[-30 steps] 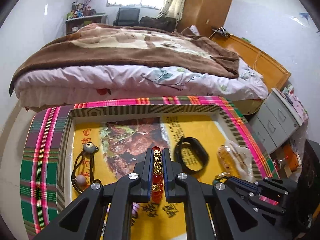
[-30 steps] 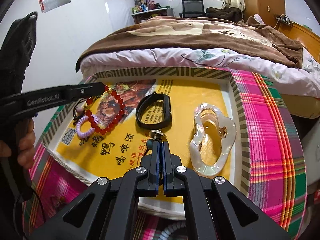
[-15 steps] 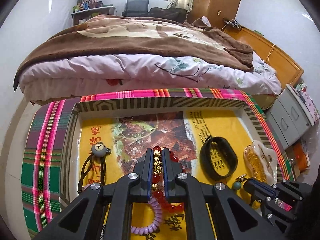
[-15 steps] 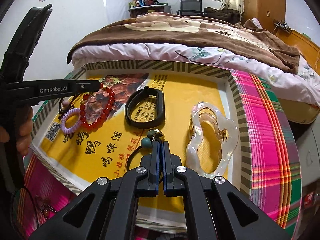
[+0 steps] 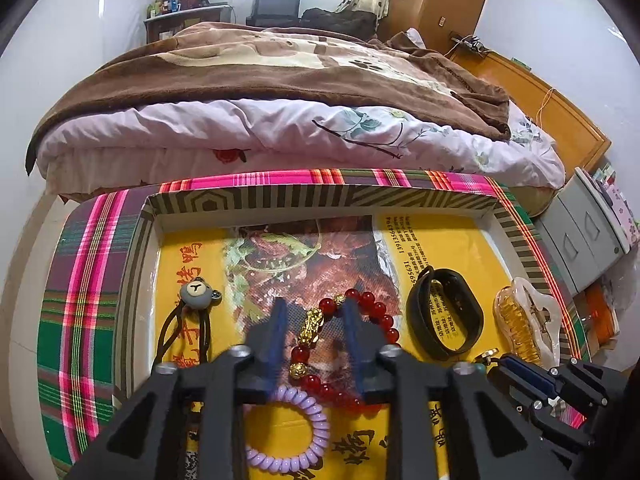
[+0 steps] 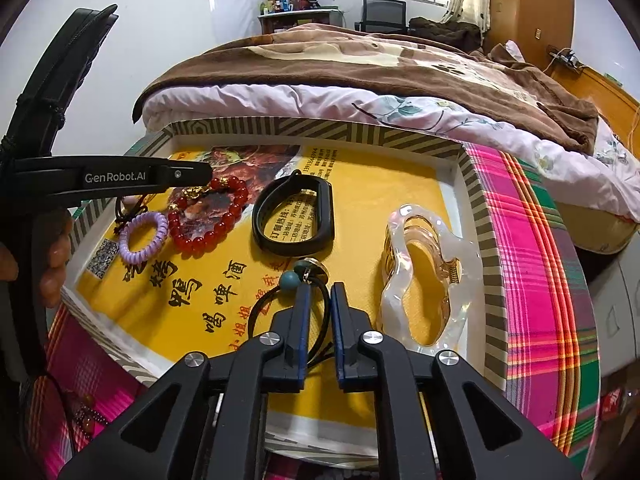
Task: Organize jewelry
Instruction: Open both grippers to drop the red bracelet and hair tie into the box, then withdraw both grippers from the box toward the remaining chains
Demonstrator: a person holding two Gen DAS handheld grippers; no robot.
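While the red bead bracelet [image 5: 352,344] lies released in the tray [image 5: 320,196], between the bear hair tie [image 5: 196,292] and the black band [image 5: 444,312], it is straddled by the left gripper [image 5: 314,316], whose jaws have just been opening and stand moderately apart. A careless lift could snag a bead and drag it onto the purple coil tie [image 5: 288,432] just beside it. The right gripper [image 6: 320,300] (jaws narrowly parted, also just opening) frames a black cord [image 6: 326,304]; that loop could be pulled along.
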